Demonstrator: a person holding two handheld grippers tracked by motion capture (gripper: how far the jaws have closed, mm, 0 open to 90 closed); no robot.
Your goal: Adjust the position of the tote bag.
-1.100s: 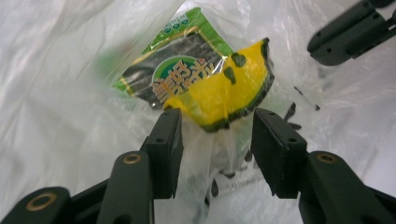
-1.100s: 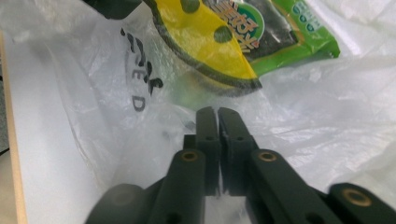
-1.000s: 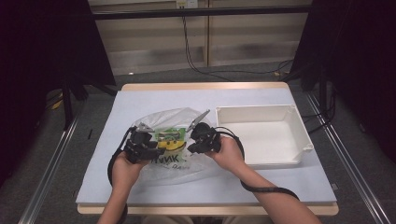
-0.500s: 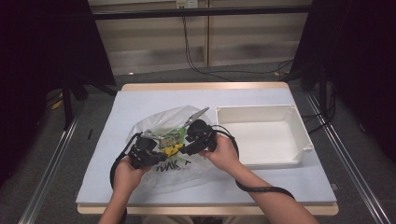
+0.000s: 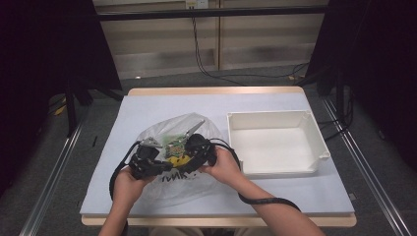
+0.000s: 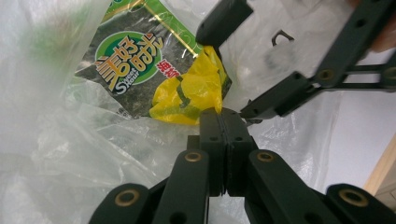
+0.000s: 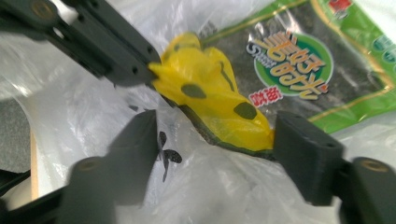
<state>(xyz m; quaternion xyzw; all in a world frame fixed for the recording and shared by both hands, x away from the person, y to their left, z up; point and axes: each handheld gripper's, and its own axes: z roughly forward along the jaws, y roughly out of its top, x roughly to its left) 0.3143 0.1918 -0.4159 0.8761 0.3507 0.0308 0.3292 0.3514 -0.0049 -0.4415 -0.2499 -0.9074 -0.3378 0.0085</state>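
A clear plastic bag (image 5: 196, 127) lies on the table's left half. In it are a green and black seaweed pack (image 6: 130, 65) (image 7: 299, 60) and a crumpled yellow packet (image 6: 196, 88) (image 7: 210, 93). My left gripper (image 6: 223, 116) (image 5: 167, 163) is shut, and its tips pinch the yellow packet's near corner amid the bag's film. My right gripper (image 7: 222, 121) (image 5: 184, 156) faces it from the other side. Its jaws have just been opening and now stand open on either side of the yellow packet, with the pads off it.
A white empty tray (image 5: 275, 115) stands to the right of the bag. The pale blue table mat (image 5: 147, 105) has free room behind the bag and along the front. Cables trail from both grippers over the person's forearms.
My left jaws have shut. My right jaws have opened, and that hand has slid leftward and down toward the yellow packet. The bag has shifted a little under the grippers.
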